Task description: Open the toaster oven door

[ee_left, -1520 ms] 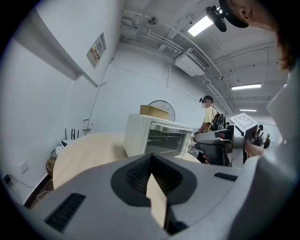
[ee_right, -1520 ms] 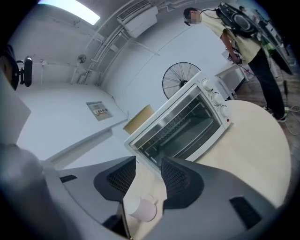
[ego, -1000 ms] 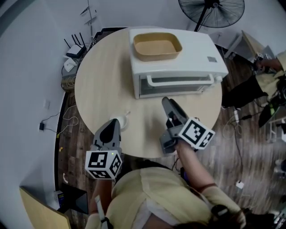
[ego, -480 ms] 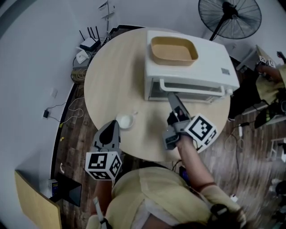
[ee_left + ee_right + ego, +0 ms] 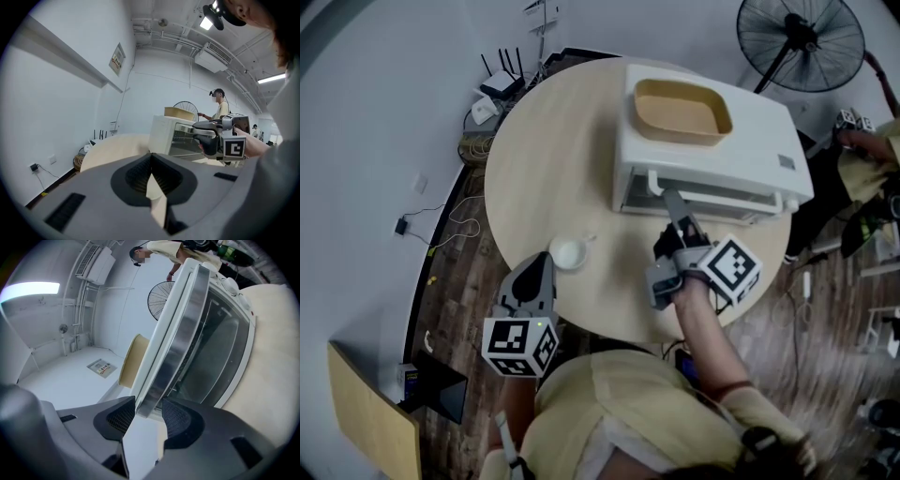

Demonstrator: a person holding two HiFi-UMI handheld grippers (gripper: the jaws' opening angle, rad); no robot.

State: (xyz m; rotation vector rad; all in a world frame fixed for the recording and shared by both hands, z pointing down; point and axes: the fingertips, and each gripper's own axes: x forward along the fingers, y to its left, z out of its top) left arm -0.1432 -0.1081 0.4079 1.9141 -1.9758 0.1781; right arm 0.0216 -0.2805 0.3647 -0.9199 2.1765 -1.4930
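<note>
A white toaster oven [image 5: 712, 150] stands at the far side of the round table [image 5: 544, 178], its glass door [image 5: 218, 348] still up against the front. My right gripper [image 5: 671, 199] reaches in to the left end of the door handle [image 5: 717, 191]. In the right gripper view the silver handle bar [image 5: 173, 333] runs between the jaws, and the right gripper [image 5: 147, 411] is shut on it. My left gripper [image 5: 534, 267] hangs at the near table edge, shut with nothing in it; in its own view the left gripper [image 5: 151, 161] has its tips together.
A tan tray [image 5: 682, 111] lies on top of the oven. A small white cup [image 5: 567, 253] stands on the table just beyond the left gripper. A floor fan [image 5: 802, 42] stands behind the table, routers and cables [image 5: 502, 84] at the back left, a person [image 5: 867, 141] at the right.
My right gripper has moved forward from the table's middle to the oven front and now has the door handle between its jaws. The left gripper has stayed in place.
</note>
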